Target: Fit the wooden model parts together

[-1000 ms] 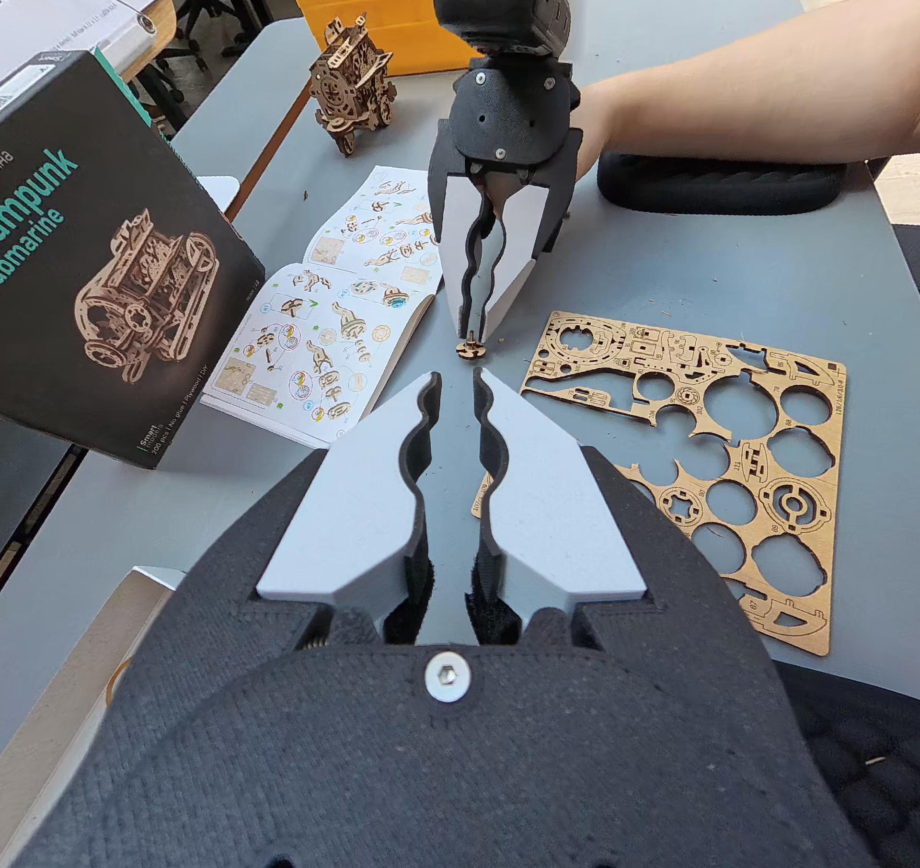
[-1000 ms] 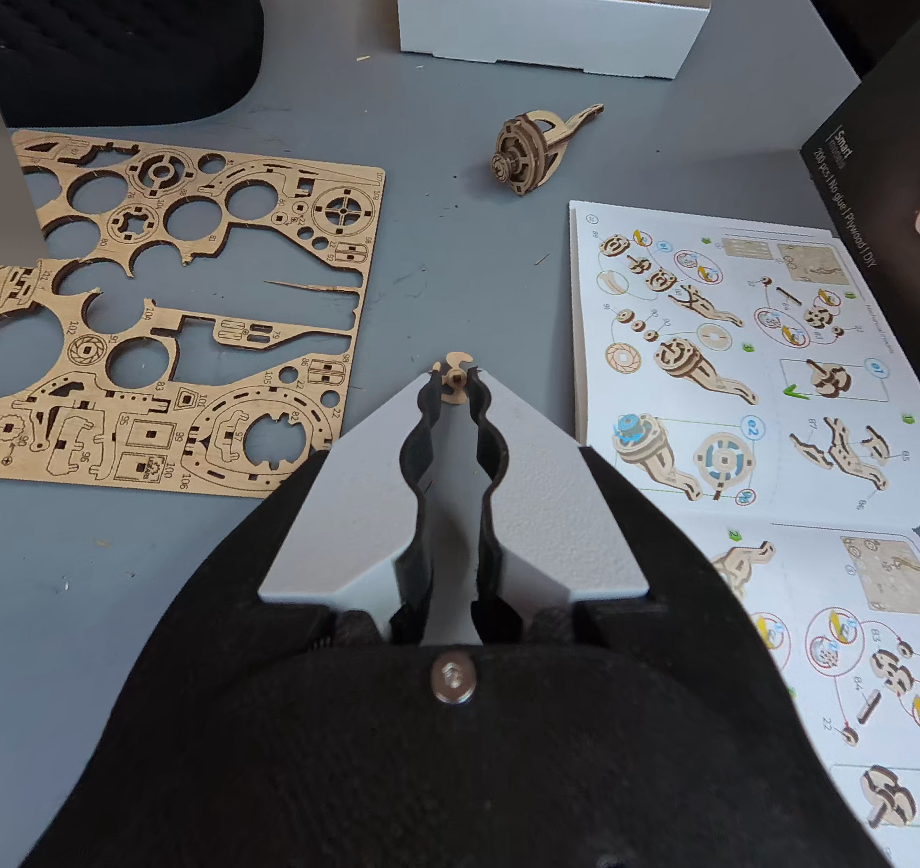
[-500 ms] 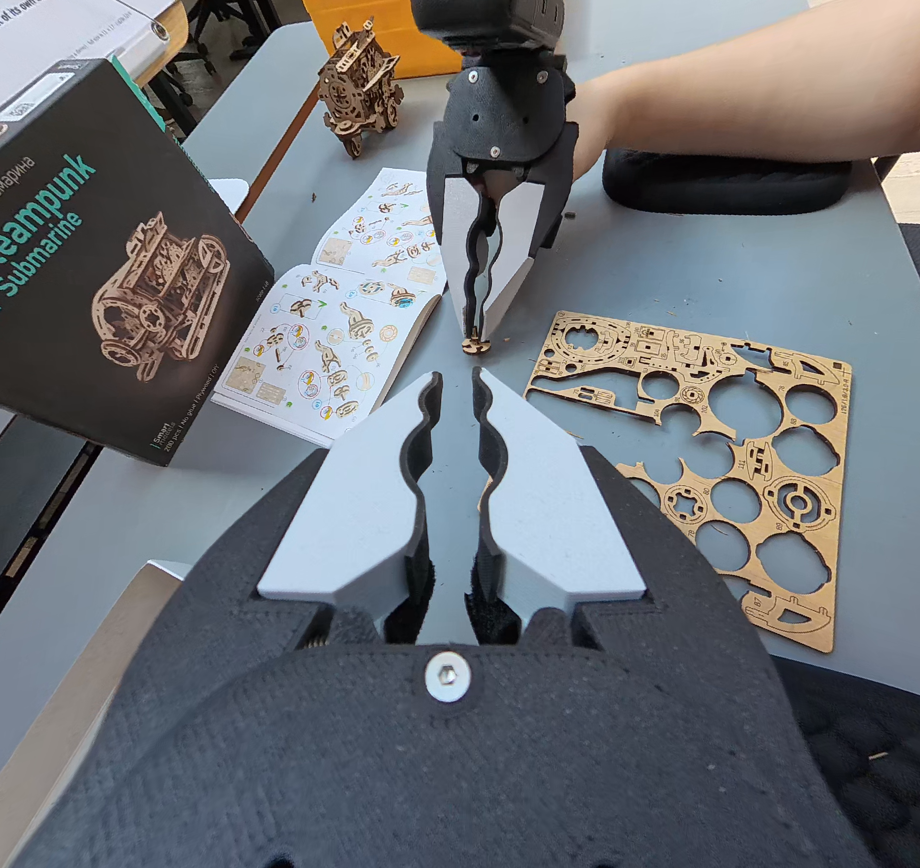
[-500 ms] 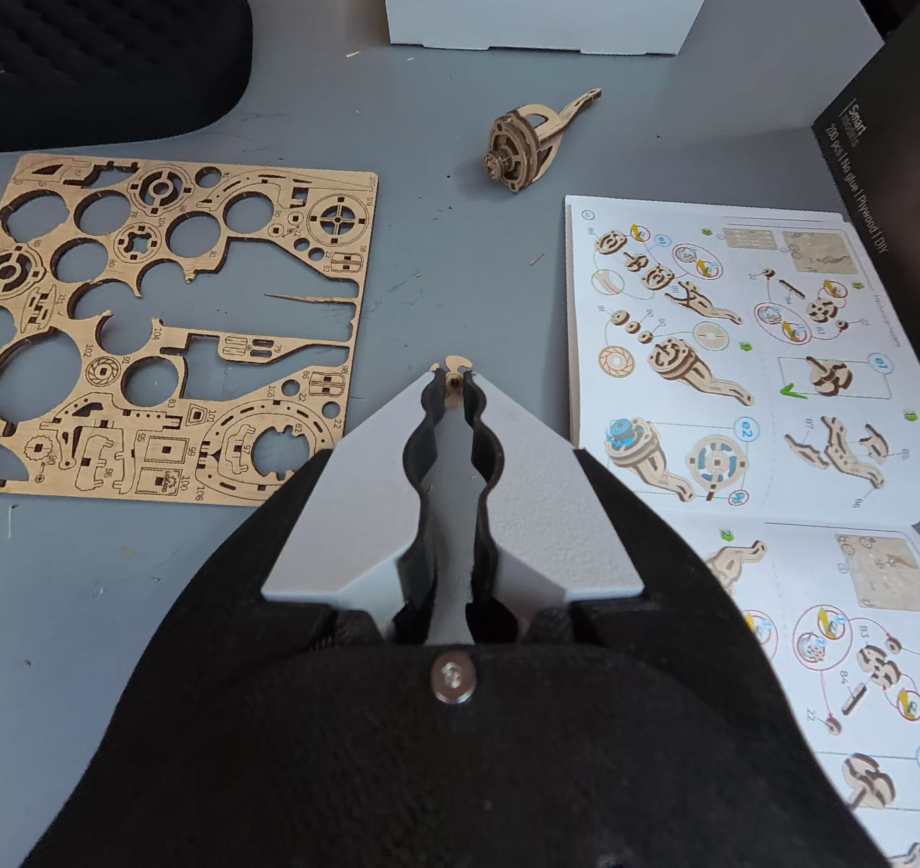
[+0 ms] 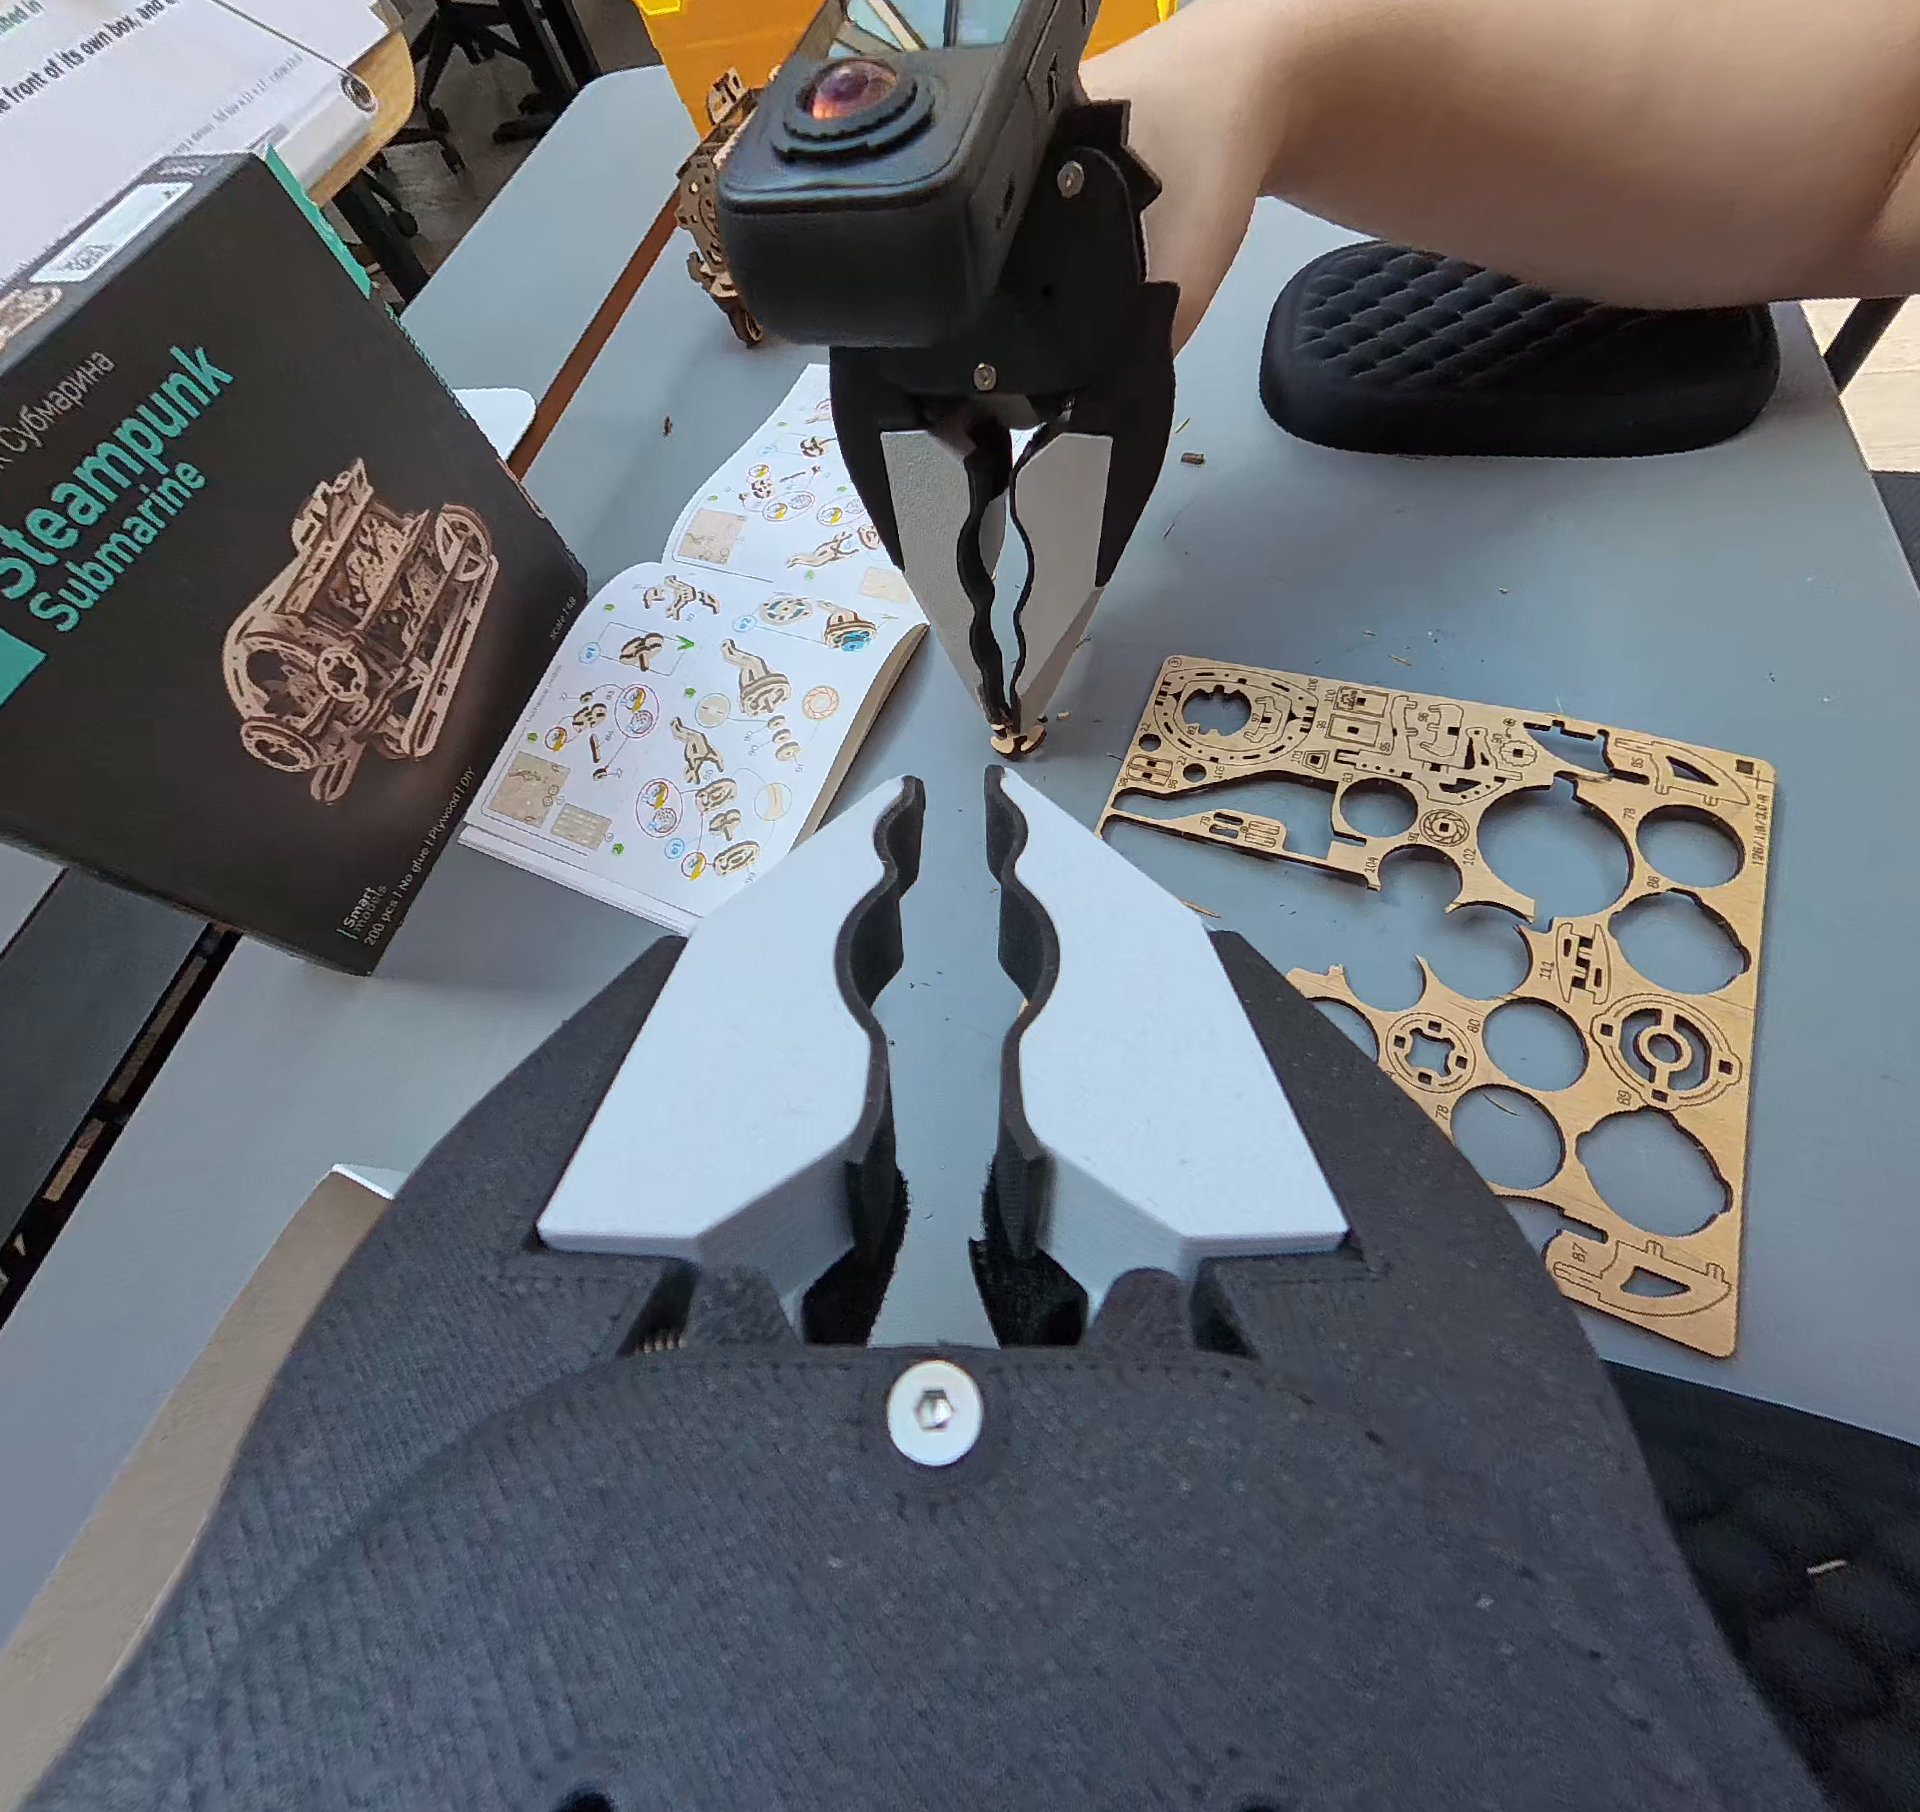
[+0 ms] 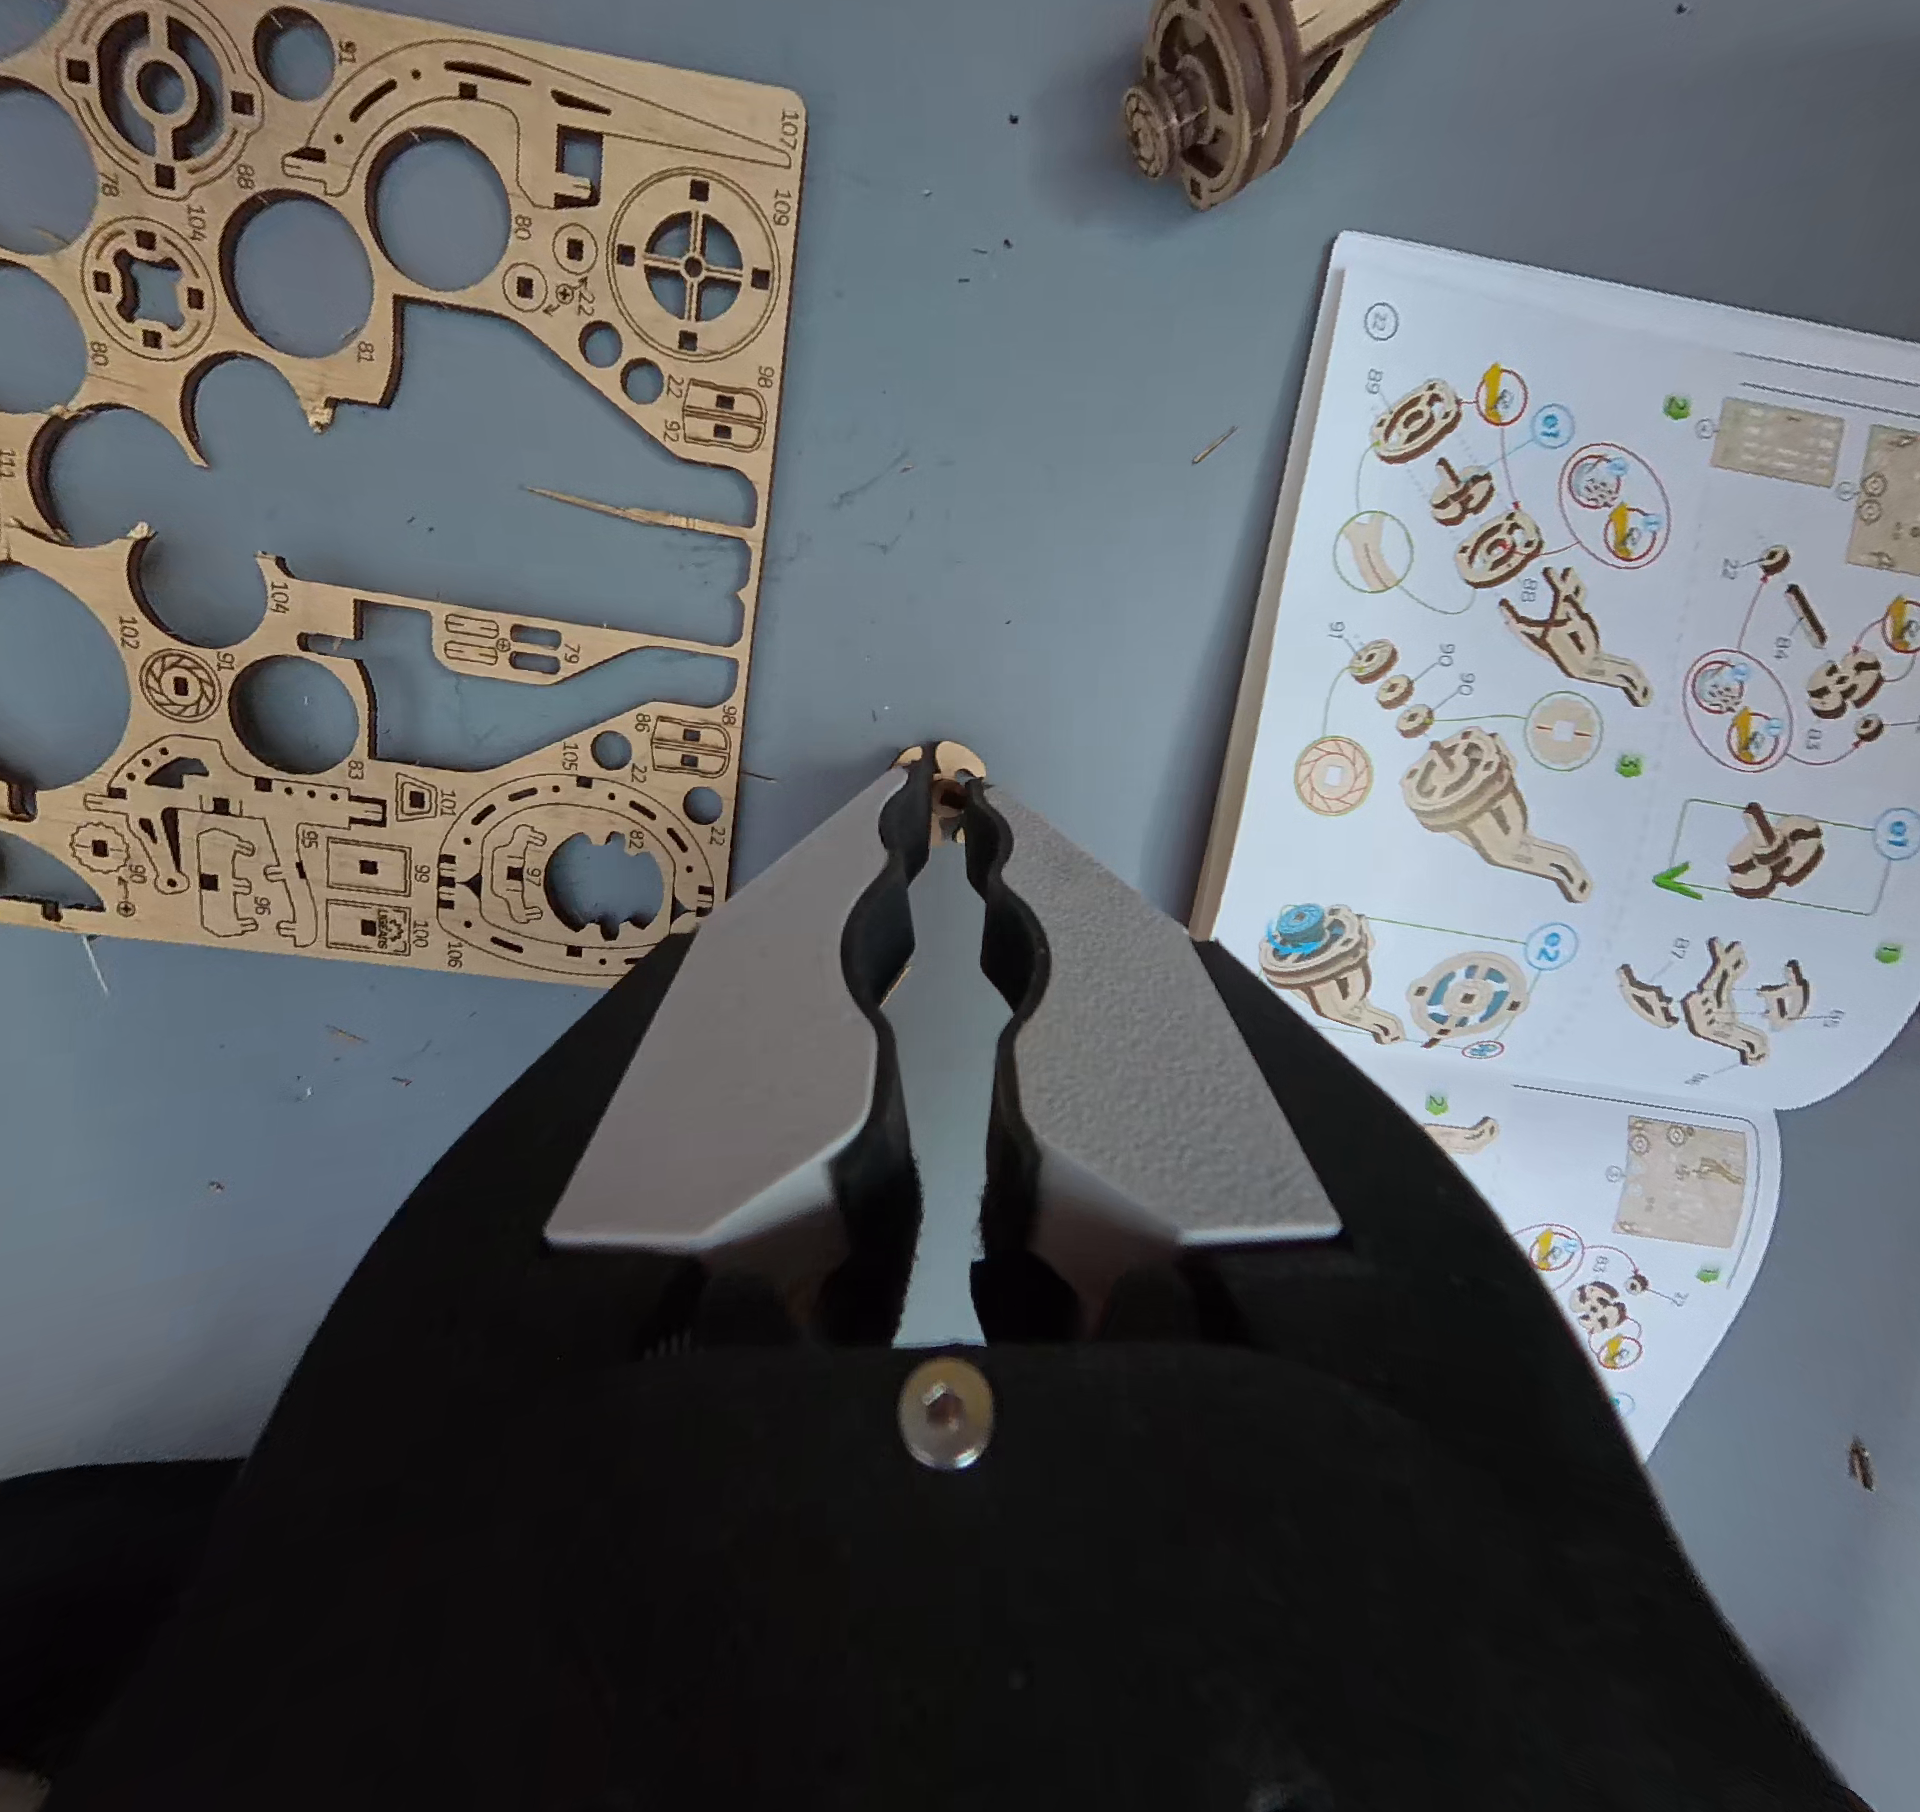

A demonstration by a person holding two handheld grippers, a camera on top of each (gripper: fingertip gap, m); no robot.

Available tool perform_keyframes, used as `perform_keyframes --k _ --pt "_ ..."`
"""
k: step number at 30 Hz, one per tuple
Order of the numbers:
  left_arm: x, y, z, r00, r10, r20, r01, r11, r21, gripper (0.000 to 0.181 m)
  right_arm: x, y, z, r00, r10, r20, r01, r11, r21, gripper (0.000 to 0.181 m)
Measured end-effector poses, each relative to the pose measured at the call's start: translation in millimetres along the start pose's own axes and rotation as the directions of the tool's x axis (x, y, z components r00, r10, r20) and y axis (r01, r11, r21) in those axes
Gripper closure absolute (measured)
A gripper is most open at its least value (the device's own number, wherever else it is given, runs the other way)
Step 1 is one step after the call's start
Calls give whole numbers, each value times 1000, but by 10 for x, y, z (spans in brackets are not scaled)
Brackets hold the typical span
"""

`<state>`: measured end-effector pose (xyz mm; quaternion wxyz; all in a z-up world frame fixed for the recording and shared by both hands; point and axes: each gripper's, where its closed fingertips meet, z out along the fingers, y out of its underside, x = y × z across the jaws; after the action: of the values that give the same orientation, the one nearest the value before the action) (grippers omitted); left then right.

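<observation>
Right at the tips of the right gripper point(image 6: 943, 794) sits a tiny wooden part point(image 6: 945, 775), pinched tight and held down close to the grey table point(image 6: 997, 474), roughly mid-table. Left gripper point(image 5: 951, 796) just hangs a bit back from it, fingers apart with nothing in them. Beside the part on one side lies the punched-out plywood sheet point(image 6: 416, 474), on the other the open instruction booklet point(image 6: 1621, 723). Further off there's a half-built wooden assembly point(image 6: 1247, 69), and toward the table's left edge the dark kit box point(image 5: 239, 557) stands tilted.
</observation>
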<state>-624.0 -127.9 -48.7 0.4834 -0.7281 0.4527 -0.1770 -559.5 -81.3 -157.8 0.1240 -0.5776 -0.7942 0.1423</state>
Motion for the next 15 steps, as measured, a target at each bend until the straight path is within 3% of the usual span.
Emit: perform_keyframes --k 8,15 --pt "10 -28 -20 1000 8 3 -8 1000 6 171 -8 7 -11 999 -21 -44 24 998 66 176" --pt "27 -42 -16 1000 11 0 -11 1000 9 171 -26 33 -29 980 -79 -180 113 976 186 176"
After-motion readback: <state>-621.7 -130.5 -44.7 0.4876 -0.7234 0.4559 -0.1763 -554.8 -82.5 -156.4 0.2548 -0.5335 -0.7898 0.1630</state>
